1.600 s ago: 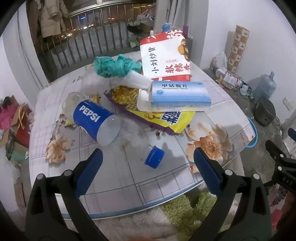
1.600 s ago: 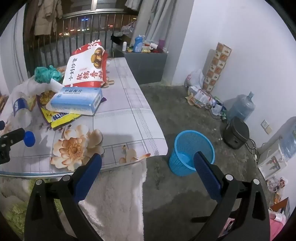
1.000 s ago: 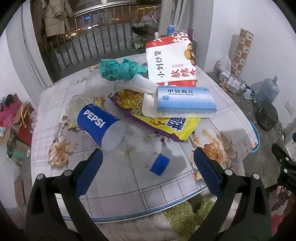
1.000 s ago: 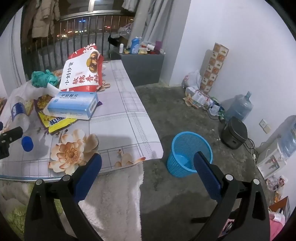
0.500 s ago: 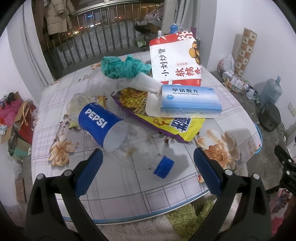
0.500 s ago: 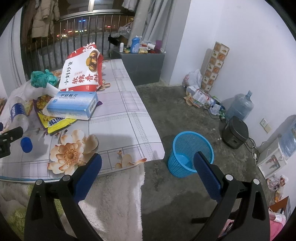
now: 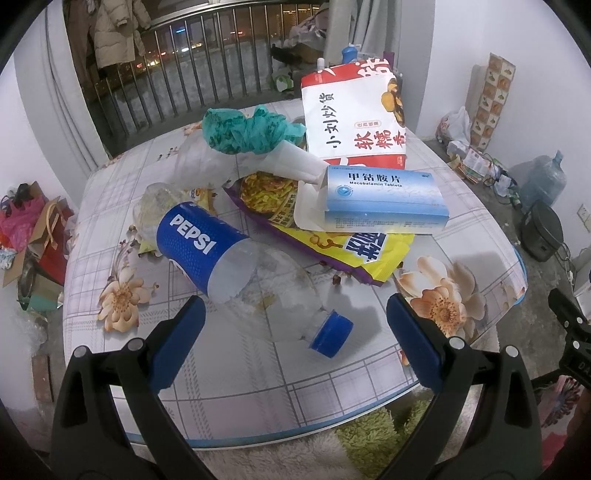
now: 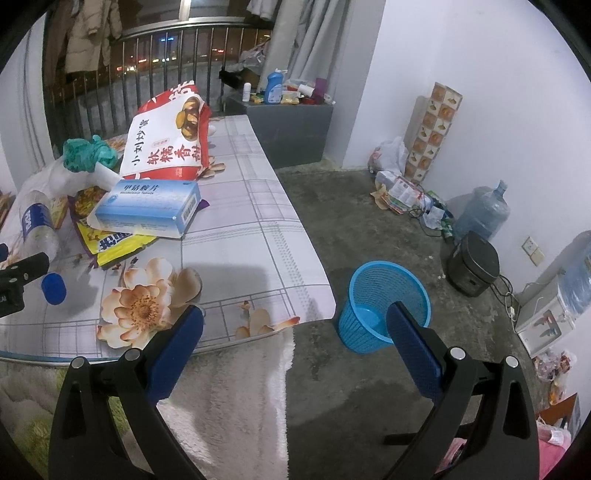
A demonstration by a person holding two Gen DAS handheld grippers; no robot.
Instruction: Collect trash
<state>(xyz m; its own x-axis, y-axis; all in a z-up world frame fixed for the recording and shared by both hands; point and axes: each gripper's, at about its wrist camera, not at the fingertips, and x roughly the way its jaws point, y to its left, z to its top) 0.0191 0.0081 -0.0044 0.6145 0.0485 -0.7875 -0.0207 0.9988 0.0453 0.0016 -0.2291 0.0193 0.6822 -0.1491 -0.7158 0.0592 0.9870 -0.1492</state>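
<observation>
Trash [image 7: 258, 221] litters floral table [image 7: 236, 373]; basket [image 8: 384, 306] on floor.

Cool indoor light, fisheye-warped edges

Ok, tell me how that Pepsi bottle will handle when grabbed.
The Pepsi bottle looks empty, so probably light. Lying on its side on the table, it may roll. Its thin clear plastic would likely dent under the jaws.

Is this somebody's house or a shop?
Most likely a home, a room beside a balcony: coats hang by the railing, a flowered table holds snack rubbish, and a water jug stands on the floor.
</observation>
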